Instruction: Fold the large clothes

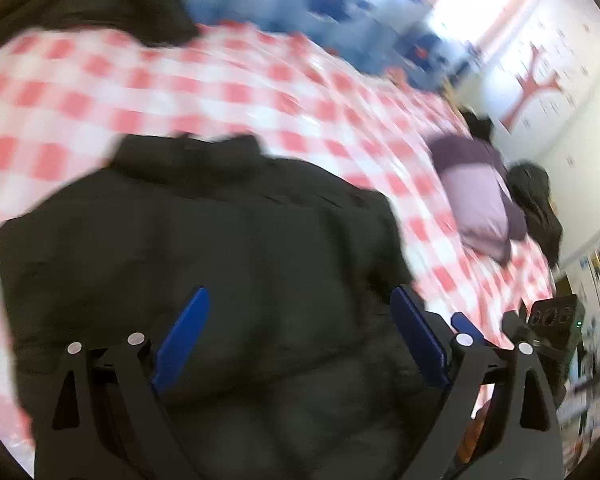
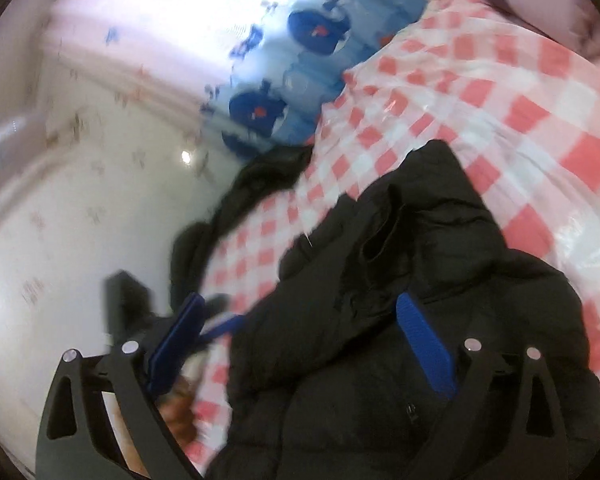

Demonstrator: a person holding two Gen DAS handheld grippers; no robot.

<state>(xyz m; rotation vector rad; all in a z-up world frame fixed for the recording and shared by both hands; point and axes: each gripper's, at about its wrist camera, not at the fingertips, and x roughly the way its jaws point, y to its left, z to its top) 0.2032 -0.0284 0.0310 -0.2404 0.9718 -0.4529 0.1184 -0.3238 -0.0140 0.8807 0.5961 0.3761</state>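
A black puffer jacket (image 1: 220,220) lies folded on the red-and-white checked tablecloth (image 1: 180,88), collar toward the far side. My left gripper (image 1: 300,294) hovers over the jacket's near part, open, blue pads wide apart with nothing pinched between them. In the right wrist view the same jacket (image 2: 420,240) fills the lower right. My right gripper (image 2: 300,300) is open over the jacket's edge; its right finger (image 2: 424,344) is above the fabric and its left finger (image 2: 180,340) is past the table edge. The picture is blurred. The right gripper's body (image 1: 552,320) shows at the left wrist view's right edge.
A folded purple garment (image 1: 476,200) and a dark garment (image 1: 536,204) lie at the table's right end. Another black garment (image 1: 100,8) sits at the far left and droops over the table edge (image 2: 256,184). Blue water bottles (image 2: 312,28) stand beyond the table.
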